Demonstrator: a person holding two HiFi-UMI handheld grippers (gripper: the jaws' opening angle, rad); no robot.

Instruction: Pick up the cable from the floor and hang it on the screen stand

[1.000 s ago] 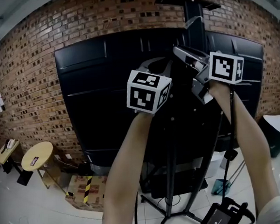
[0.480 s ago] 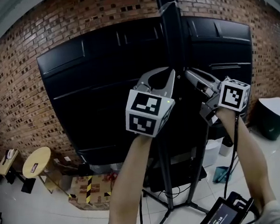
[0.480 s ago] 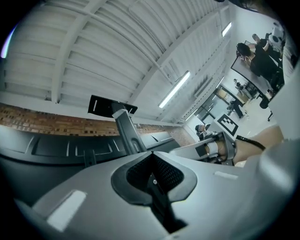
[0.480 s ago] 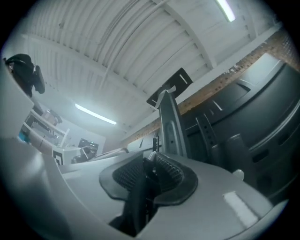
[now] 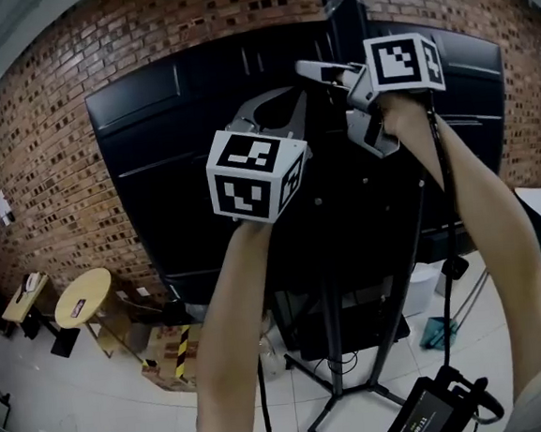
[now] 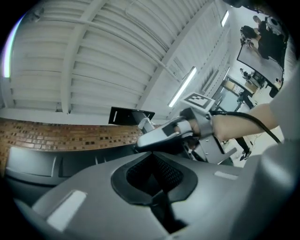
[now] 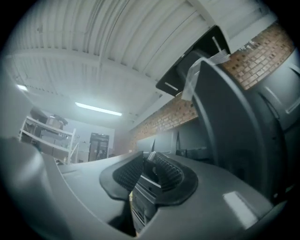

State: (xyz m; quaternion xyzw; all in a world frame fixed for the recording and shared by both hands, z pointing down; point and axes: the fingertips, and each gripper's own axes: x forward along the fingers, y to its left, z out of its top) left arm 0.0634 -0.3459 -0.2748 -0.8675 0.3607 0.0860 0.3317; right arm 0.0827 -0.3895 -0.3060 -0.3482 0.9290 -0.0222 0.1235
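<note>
A large black flat screen [image 5: 191, 170], seen from its back, fills the far middle of the scene. It is carried on the tall black metal pole of the screen stand [image 5: 340, 25]. A black flat plate [image 7: 194, 65] tops that pole.

Both arms are raised high at the pole. The right gripper [image 7: 150, 164] is up at its near right side, close under the plate. Its tongs are clamped on a dark ribbed piece, which looks to be part of the black cable [image 7: 143, 197]. The task's thing therefore sits high beside the pole, between those tongs. A black strand runs down along the right forearm. Whether it belongs to the cable or is the gripper's own lead cannot be told.

The left gripper [image 6: 153, 164] is just left of the pole and a little lower. Its tongs are pressed together, and nothing can be made out between them.

The lifting part of the task looks done, and the hanging is the step in hand. The next move probably calls for carrying the held piece over a part of the stand that can bear it, perhaps the plate or a bracket. The tongs should open only once the cable's weight rests there, so that it does not slide off the smooth pole.
</note>
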